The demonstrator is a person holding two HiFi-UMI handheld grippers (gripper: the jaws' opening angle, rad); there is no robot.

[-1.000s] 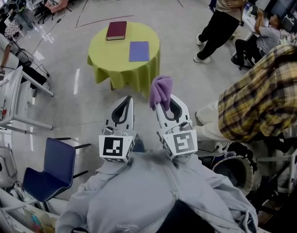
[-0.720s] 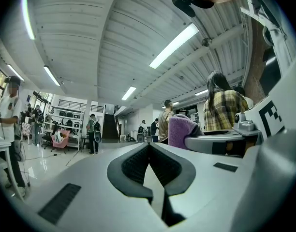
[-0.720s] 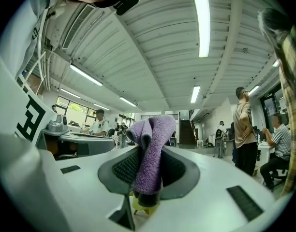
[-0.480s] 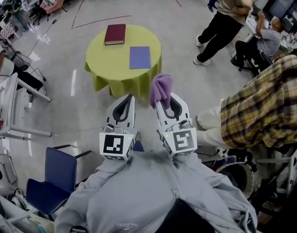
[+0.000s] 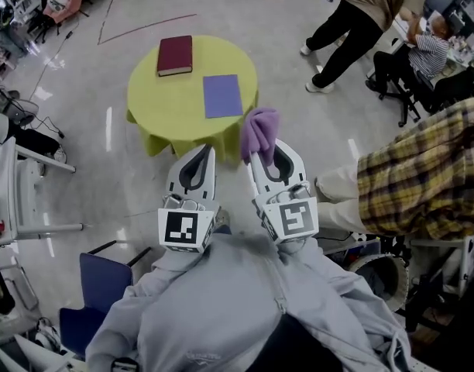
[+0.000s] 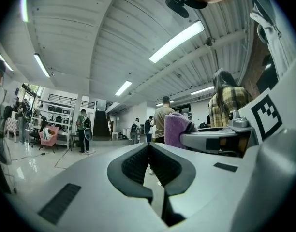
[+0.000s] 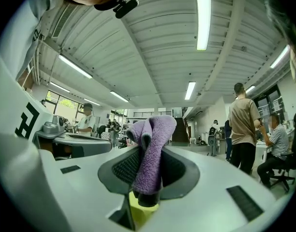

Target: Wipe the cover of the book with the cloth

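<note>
The dark red book (image 5: pixel 175 55) lay closed and flat, cover up, on the far left part of a round counter (image 5: pixel 163 115) draped in yellow-green. Its long axis ran away from the person, tilted a little. Just beside it, nearer and to the right, lay a flat blue rectangle (image 5: pixel 222 95), apart from the book.

The purple cloth (image 5: pixel 259 130) was well short of the counter, clamped between the fingers of the right gripper (image 5: pixel 266 160). It was bunched lengthwise along the fingers, and its folded end stuck out past their tips toward the counter. The left gripper (image 5: pixel 206 152) was held just beside it, parallel, with its fingers pressed together at the tips and nothing between them.

Only the head view showed the book and the counter. Both gripper views were tipped up at the ceiling lights and across the room. The right gripper view showed the cloth pinched between the dark pads, and the left gripper view caught it from the side.
</note>
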